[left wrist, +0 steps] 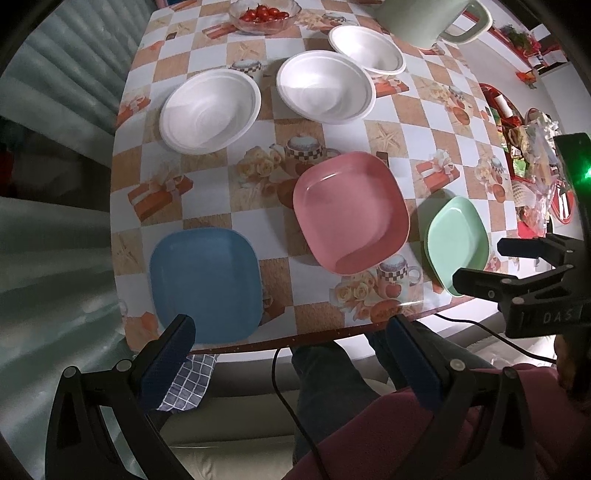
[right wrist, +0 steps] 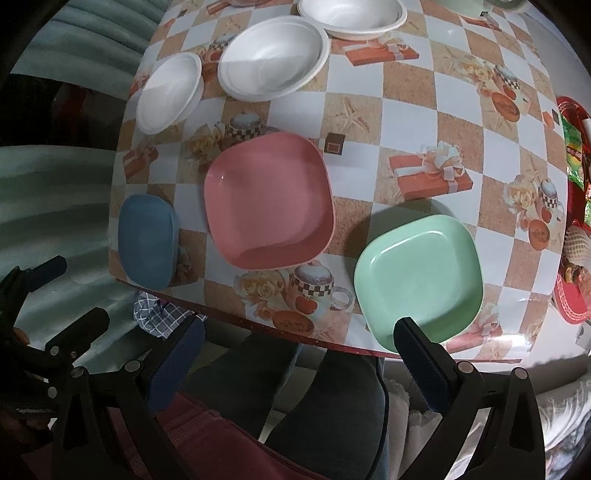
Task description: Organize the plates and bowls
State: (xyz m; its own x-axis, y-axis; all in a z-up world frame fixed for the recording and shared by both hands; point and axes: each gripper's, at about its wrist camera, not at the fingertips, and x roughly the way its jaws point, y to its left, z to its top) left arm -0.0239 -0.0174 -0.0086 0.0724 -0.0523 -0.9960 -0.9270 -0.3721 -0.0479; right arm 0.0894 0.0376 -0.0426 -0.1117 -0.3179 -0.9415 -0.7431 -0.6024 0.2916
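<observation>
Both grippers are hovering off the near table edge, above the person's lap, holding nothing. The left gripper point(left wrist: 291, 332) is spread wide, fingers released, its left pad point(left wrist: 173, 343) overlapping the near edge of the blue plate point(left wrist: 205, 284) in view, though contact can't be told. The right gripper point(right wrist: 299, 339) is spread wide too, released, its right pad point(right wrist: 417, 362) sitting over the near edge of the green plate point(right wrist: 419, 280) in view; contact again can't be told.

The three plates are lying in a row along the near side of the table point(left wrist: 402, 122): blue at the left corner, pink plate point(left wrist: 351, 212) in the middle and a bit farther in, green at the right near the edge. All are lying flat, apart from each other, empty.

The three white bowls are sitting behind them in a row: left bowl point(left wrist: 210, 110) near the left edge, middle bowl point(left wrist: 327, 86) beside it, far bowl point(left wrist: 367, 48) just behind the middle one with rims overlapping in view. All are upright and empty.

A glass dish of tomatoes point(left wrist: 264, 14) is standing at the far end, and a pale green jug point(left wrist: 432, 18) is standing far right. A red tray point(right wrist: 572, 229) of packets is lying at the right edge. A checked cloth point(left wrist: 188, 380) is hanging under the near left corner.
</observation>
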